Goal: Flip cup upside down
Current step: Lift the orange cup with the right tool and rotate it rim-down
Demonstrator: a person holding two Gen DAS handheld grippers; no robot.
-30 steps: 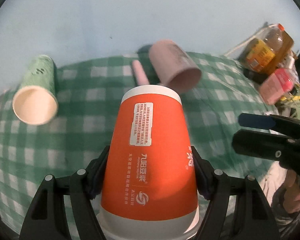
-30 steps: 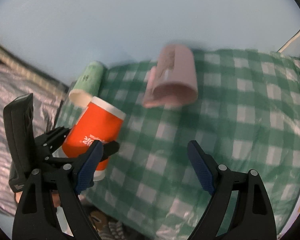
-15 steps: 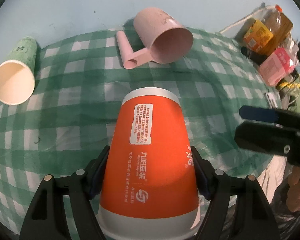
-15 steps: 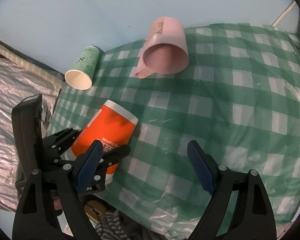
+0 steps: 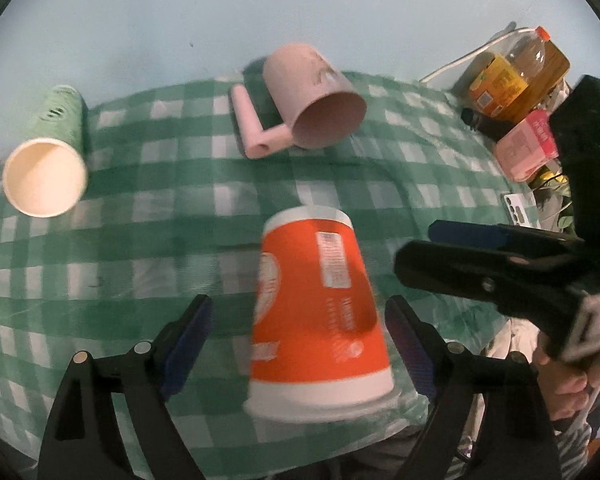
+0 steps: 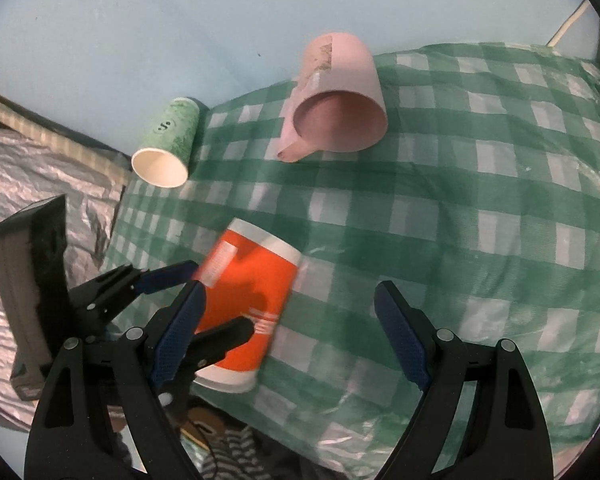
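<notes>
An orange paper cup (image 5: 316,308) stands upside down, wide white rim down, near the front edge of the green checked tablecloth (image 5: 160,208); it is motion-blurred. It also shows in the right wrist view (image 6: 248,304). My left gripper (image 5: 300,332) is open, its fingers apart from the cup on either side. My right gripper (image 6: 288,332) is open and empty, just right of the cup; it shows in the left wrist view (image 5: 480,252) too.
A pink mug (image 5: 312,100) lies on its side at the back, mouth toward me. A green paper cup (image 5: 48,160) lies on its side at the left. A drink bottle (image 5: 516,76) and a pink carton (image 5: 528,148) stand at the far right.
My left gripper has opened and let go of the orange cup, which now stands on the cloth, slightly turned. The right gripper has come closer to the cup.
</notes>
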